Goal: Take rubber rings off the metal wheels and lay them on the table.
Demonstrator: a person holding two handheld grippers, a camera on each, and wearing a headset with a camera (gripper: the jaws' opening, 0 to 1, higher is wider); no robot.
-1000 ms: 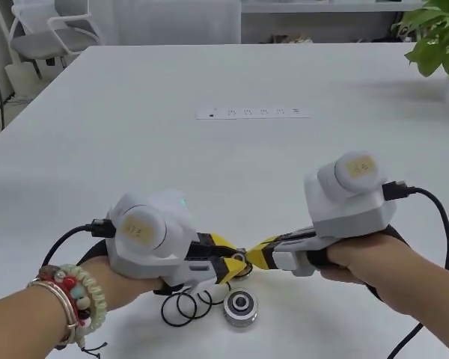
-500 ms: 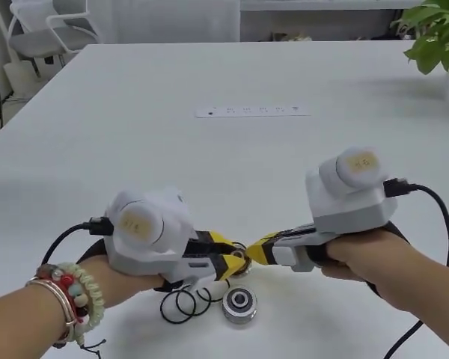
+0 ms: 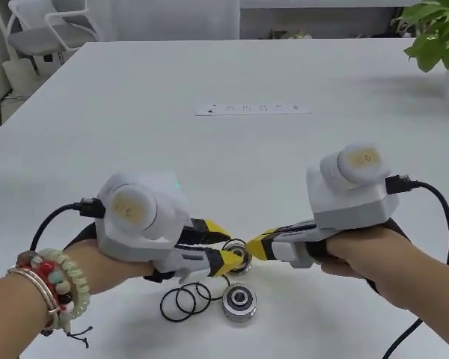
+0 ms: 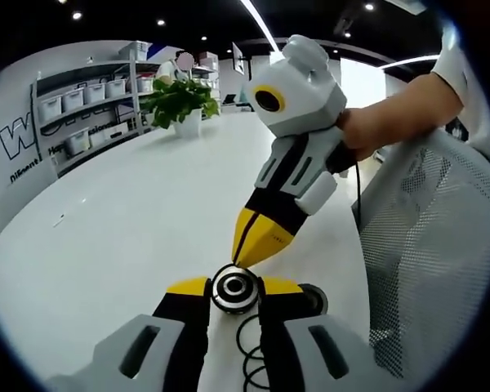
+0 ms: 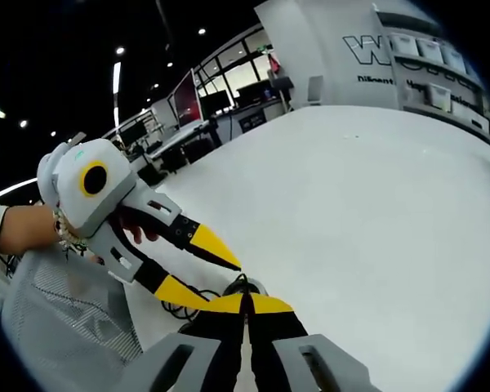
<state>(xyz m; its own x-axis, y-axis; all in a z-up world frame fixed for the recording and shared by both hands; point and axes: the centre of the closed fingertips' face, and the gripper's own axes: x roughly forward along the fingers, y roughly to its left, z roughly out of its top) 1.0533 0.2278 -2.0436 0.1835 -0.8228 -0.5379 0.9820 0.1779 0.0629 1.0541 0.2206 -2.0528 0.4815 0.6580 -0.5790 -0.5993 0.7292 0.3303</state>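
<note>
My left gripper (image 3: 233, 247) is shut on a small metal wheel (image 4: 233, 291), holding it just above the white table (image 3: 232, 164). My right gripper (image 5: 246, 298) meets it tip to tip from the right, with its jaws pressed together on a thin black rubber ring (image 3: 235, 244) at the wheel's rim. A second metal wheel (image 3: 239, 301) lies flat on the table just below the grippers. Several loose black rings (image 3: 185, 299) lie overlapping to its left.
A white power strip (image 3: 252, 111) lies mid-table, far behind the grippers. A green plant (image 3: 434, 37) stands at the back right and an office chair (image 3: 49, 30) at the back left. Black cables (image 3: 423, 202) trail from both grippers.
The left gripper has drifted slightly left and lower with the wheel. A black ring loop now shows at the wheel beside the right gripper's tips. The loose wheel and rings have not moved.
</note>
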